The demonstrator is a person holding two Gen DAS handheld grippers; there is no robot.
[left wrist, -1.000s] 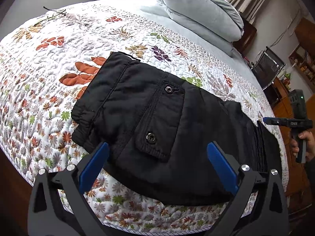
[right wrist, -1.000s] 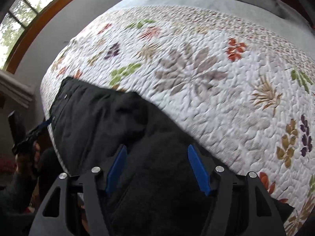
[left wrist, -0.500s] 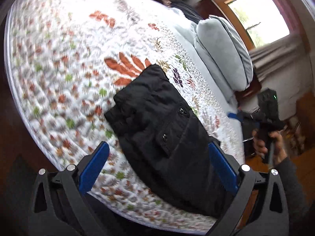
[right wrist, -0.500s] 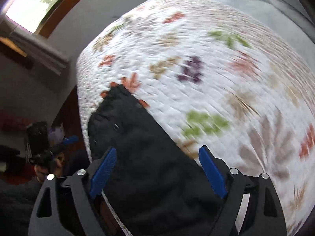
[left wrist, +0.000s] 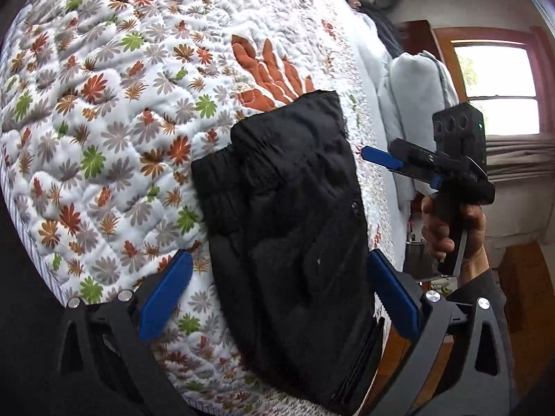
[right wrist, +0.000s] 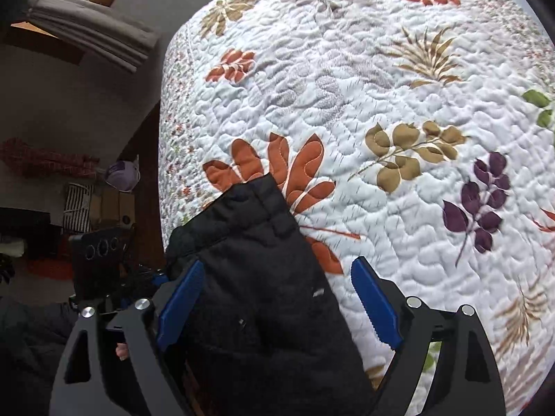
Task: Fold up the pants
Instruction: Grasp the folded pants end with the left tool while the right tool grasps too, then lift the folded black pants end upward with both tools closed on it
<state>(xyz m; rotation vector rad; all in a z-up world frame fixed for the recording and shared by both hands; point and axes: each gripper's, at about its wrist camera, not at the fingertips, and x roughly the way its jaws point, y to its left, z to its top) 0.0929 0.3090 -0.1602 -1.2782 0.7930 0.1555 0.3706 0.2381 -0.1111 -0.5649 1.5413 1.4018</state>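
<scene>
Pants [left wrist: 295, 228] lie folded, a black bundle on the bed's floral quilt [left wrist: 114, 111].
Both claws tilt down over them, blue pads spread wide, gripping nothing: left claw [left wrist: 277, 298], right claw [right wrist: 274, 305]. Only the left view shows the hand [left wrist: 451, 228] holding the right claw's handle beside the grey pillows [left wrist: 412, 104].
</scene>
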